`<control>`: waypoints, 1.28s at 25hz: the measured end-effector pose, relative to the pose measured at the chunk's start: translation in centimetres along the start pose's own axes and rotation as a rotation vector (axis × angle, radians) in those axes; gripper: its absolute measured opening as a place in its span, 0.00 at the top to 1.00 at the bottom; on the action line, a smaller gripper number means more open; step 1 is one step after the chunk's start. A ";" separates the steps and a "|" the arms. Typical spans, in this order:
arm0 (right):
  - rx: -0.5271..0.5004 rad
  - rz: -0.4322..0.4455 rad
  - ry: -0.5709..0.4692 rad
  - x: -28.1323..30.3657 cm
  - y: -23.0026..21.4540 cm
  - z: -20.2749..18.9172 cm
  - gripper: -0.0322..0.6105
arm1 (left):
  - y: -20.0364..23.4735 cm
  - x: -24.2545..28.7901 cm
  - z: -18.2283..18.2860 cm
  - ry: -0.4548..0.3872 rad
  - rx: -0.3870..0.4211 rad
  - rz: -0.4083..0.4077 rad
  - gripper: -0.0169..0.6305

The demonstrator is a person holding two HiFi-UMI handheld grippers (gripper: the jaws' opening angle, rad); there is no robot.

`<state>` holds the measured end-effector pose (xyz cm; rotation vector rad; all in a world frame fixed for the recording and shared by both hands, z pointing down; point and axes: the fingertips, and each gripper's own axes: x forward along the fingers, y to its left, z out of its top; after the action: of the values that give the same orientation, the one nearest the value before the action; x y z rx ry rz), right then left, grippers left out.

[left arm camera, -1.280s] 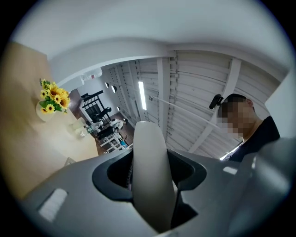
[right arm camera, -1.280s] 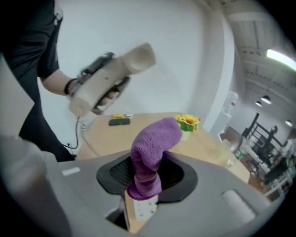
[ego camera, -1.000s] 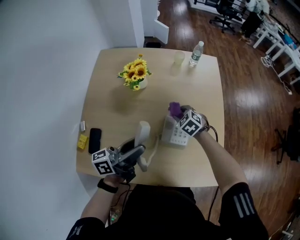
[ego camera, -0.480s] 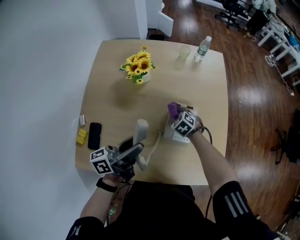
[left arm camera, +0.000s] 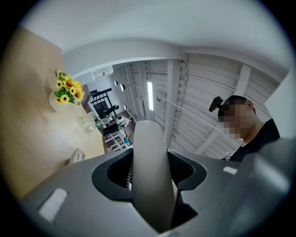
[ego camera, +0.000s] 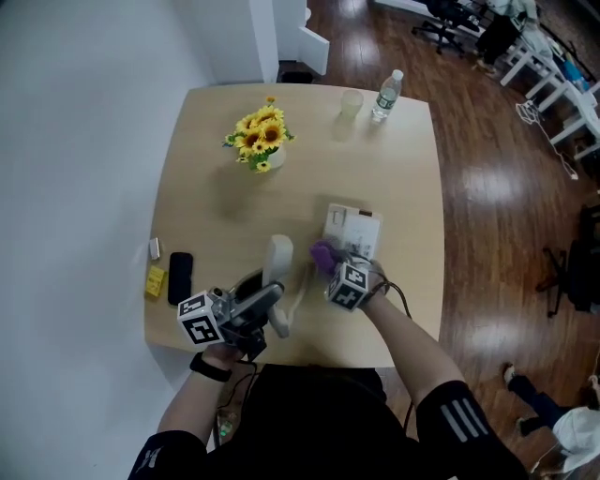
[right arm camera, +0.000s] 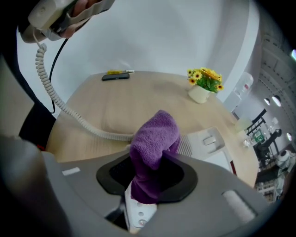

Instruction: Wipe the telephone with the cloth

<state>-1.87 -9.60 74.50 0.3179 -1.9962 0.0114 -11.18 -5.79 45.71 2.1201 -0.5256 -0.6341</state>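
The white telephone base lies on the wooden table, right of centre. Its handset is lifted off and held in my left gripper, which is shut on it; the handset fills that gripper's view. A coiled cord runs from the handset down to the base. My right gripper is shut on a purple cloth, at the near edge of the base. The cloth bulges out between the jaws.
A pot of sunflowers stands at the back left. A plastic cup and a water bottle stand at the far edge. A black phone, a yellow item and a small white item lie at the left edge.
My right gripper has drawn the cloth back toward me, from over the telephone base to its near edge. The left gripper still holds the handset in about the same place.
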 end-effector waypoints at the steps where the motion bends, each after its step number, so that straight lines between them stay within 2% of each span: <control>1: -0.013 0.009 0.004 0.1 0.7 -0.2 0.75 | 0.1 0.1 -0.1 0.003 -0.001 0.001 0.64; 4: -0.028 0.046 0.014 0.5 2.4 -0.5 0.75 | 0.1 0.3 -0.5 0.013 -0.001 0.004 0.64; 12: 0.026 0.171 0.037 -0.1 4.0 -0.5 0.75 | 0.2 0.6 -0.8 0.022 -0.001 0.015 0.64; 15: 0.071 0.209 -0.012 -1.6 4.8 0.0 0.75 | 1.2 0.8 -1.0 0.030 0.009 0.053 0.64; 19: 0.192 0.165 -0.186 -6.2 5.5 0.6 0.75 | 5.2 2.1 -1.5 0.076 0.048 0.192 0.64; 23: 0.304 0.075 -0.326 -11.6 5.2 -0.4 0.75 | 11.2 4.6 -3.4 0.179 0.138 0.365 0.64; 28: 0.341 -0.061 -0.411 -17.5 3.8 -2.6 0.75 | 17.6 7.7 -6.1 0.268 0.192 0.546 0.64; 32: 0.431 -0.131 -0.466 -21.3 3.1 -3.9 0.74 | 21.4 8.7 -8.5 0.374 0.264 0.719 0.64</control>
<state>9.43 -1.39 57.65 0.7855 -2.4217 0.3131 -2.26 -17.52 65.38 2.0149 -1.1185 0.2438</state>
